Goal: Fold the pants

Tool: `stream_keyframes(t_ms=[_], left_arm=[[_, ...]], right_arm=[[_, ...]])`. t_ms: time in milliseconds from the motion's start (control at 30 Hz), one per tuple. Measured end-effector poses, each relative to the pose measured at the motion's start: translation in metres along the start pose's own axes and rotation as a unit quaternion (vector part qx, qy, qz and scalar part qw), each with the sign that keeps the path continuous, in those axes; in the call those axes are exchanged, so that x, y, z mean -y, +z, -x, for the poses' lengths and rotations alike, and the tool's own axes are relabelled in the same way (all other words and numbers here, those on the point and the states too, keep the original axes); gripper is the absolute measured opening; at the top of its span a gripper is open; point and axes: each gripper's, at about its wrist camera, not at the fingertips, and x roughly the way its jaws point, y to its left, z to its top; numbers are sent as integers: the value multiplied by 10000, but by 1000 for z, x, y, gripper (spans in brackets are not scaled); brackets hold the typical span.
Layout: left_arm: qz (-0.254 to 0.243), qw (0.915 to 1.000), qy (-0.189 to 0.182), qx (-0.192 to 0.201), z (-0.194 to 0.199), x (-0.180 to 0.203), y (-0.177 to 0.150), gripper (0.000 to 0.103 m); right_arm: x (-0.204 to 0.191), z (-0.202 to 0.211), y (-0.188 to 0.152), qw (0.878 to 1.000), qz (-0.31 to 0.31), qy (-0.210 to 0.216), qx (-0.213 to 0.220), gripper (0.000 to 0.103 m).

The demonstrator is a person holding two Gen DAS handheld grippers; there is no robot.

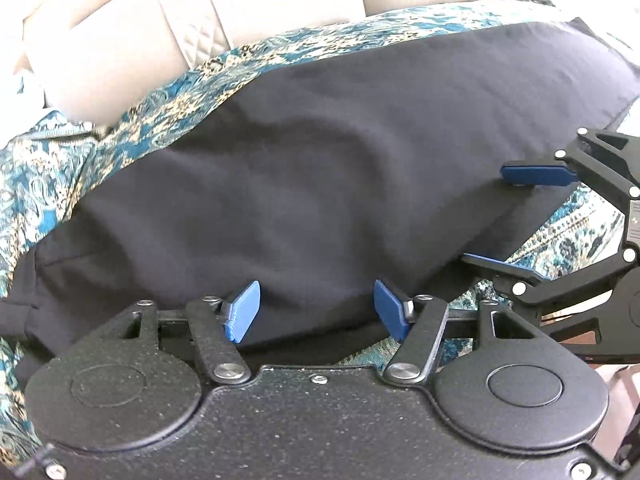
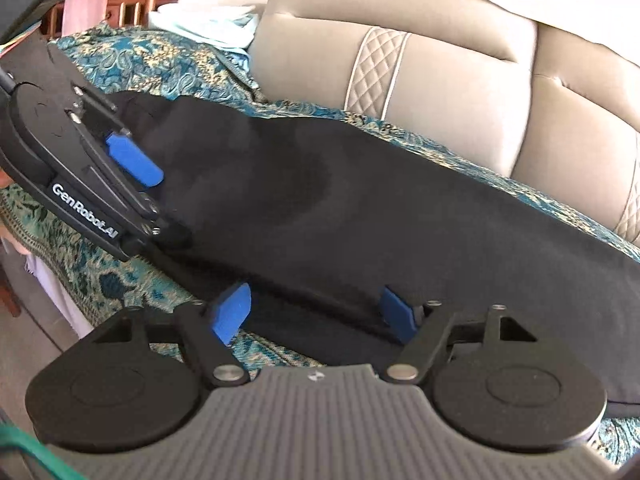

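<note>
My left hand-held gripper point(image 1: 316, 312) & right hand-held gripper point(image 2: 316, 314) both gape open over near edge of black pants point(image 1: 320, 168), mid-frame on teal patterned cover point(image 1: 48, 168), nothing pinched

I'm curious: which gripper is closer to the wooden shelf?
Left. Left gripper is by the pants' end toward the shelf; right gripper is farther along their edge.

Sofa backrest point(image 2: 460, 80) walls off the far side behind the pants point(image 1: 320, 168); near edge open.
</note>
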Motion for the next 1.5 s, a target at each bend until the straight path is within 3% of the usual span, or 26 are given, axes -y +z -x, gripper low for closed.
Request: stream_keyframes(t_ms=[100, 167, 233, 367, 567, 667, 733, 800, 900, 967, 1000, 1100, 1267, 1300, 1367, 1400, 1500], left_arm=[[11, 9998, -167, 78, 5, -3, 1, 63], [30, 9986, -475, 231, 14, -8, 3, 64], [-3, 9972, -653, 365, 23, -12, 4, 76], [-390, 9968, -482, 500, 26, -8, 1, 76], [-728, 9957, -173, 538, 14, 3, -10, 68], [-983, 9919, 73, 806, 13, 10, -14, 50], [-1117, 9904, 78, 815, 12, 14, -15, 20], [-1177, 9906, 12, 700, 11, 16, -15, 11], [-1250, 9889, 58, 798, 14, 18, -17, 9], [-1219, 9894, 70, 791, 16, 17, -17, 7], [-1153, 9905, 46, 745, 17, 16, -16, 7], [-961, 9933, -70, 635, 17, 10, -11, 7], [-847, 9947, -206, 548, 21, 3, -8, 7], [-810, 9952, -256, 495, 21, 2, -8, 7], [-742, 9960, -322, 388, 20, 0, -9, 7], [-723, 9962, -348, 348, 19, 0, -9, 7], [-758, 9958, -408, 306, 20, 0, -12, 8]], right_arm=[[-3, 0, 1, 9999, 86, 84, 68, 63], [-5, 1, 2, 9998, 109, 119, 123, 42], [-8, 3, 1, 9997, 165, 18, 181, 16], [-6, 2, 2, 9996, 115, -25, 258, 13], [-6, 11, 4, 9987, 72, -47, 509, 8], [-7, 13, 3, 9987, 98, -5, 500, 7], [-8, 12, 1, 9989, 143, 18, 452, 7], [-9, 11, -1, 9990, 165, 34, 415, 6], [-11, 11, -3, 9989, 222, 20, 404, 7], [-15, 11, -4, 9984, 284, -201, 453, 22], [-18, 10, -6, 9974, 393, -359, 490, 36], [-27, 4, -10, 9936, 781, -632, 523, 37], [-27, -1, -8, 9942, 660, -639, 556, 40], [-26, -3, -7, 9942, 655, -639, 562, 40], [-24, -5, -5, 9952, 613, -564, 522, 16], [-23, -4, -5, 9957, 583, -528, 482, 9], [-23, 0, -7, 9953, 686, -481, 483, 7]])
